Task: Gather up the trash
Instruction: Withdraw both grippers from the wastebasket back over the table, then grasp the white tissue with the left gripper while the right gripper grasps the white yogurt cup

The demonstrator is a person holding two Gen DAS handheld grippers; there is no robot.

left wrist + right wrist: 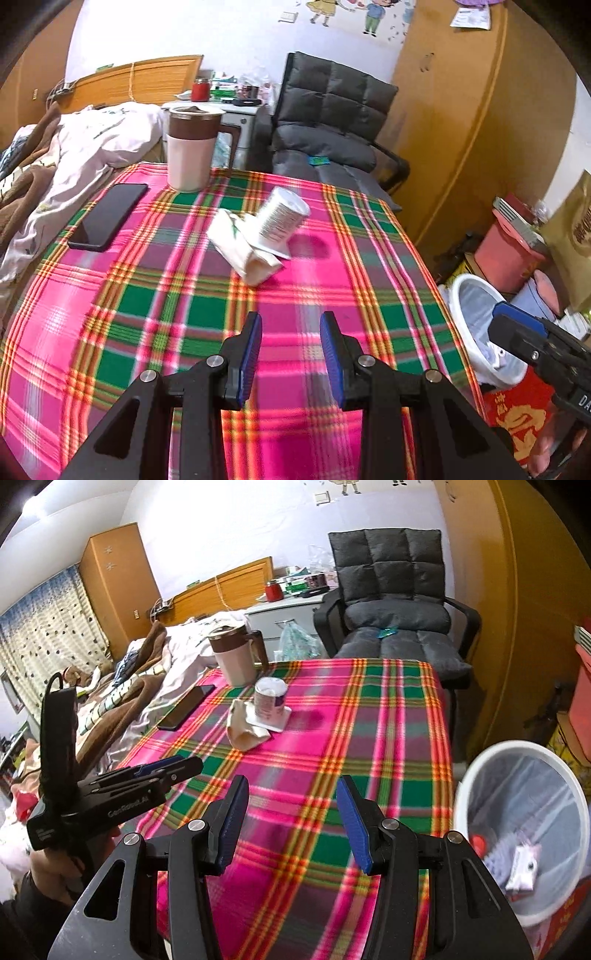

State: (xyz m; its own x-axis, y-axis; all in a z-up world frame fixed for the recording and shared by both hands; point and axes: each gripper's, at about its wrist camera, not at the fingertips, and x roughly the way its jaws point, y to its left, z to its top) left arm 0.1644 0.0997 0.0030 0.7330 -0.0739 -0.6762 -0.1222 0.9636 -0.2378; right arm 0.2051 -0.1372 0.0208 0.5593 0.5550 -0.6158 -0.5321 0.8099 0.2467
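Note:
On the pink and green plaid tablecloth (314, 288) (388, 738) stands an upside-down white paper cup (282, 218) (269, 698) on a white square (271, 720), beside a crumpled beige wrapper (243, 247) (243, 727). My left gripper (291, 354) hovers open over the cloth, well short of them, nothing between its blue pads. My right gripper (291, 823) is also open and empty above the table's near part. A white bin (476, 325) (524, 827) lined with a clear bag stands on the floor to the right, with some trash inside. The left gripper (170, 768) shows at left in the right wrist view.
A black phone (107, 218) (186, 707) lies near the table's left edge, a pink and brown jug (190, 147) (236, 653) at the far corner. A bed with bedding (92, 155) lies left, a grey chair (332, 122) (395, 602) behind, boxes (513, 247) right.

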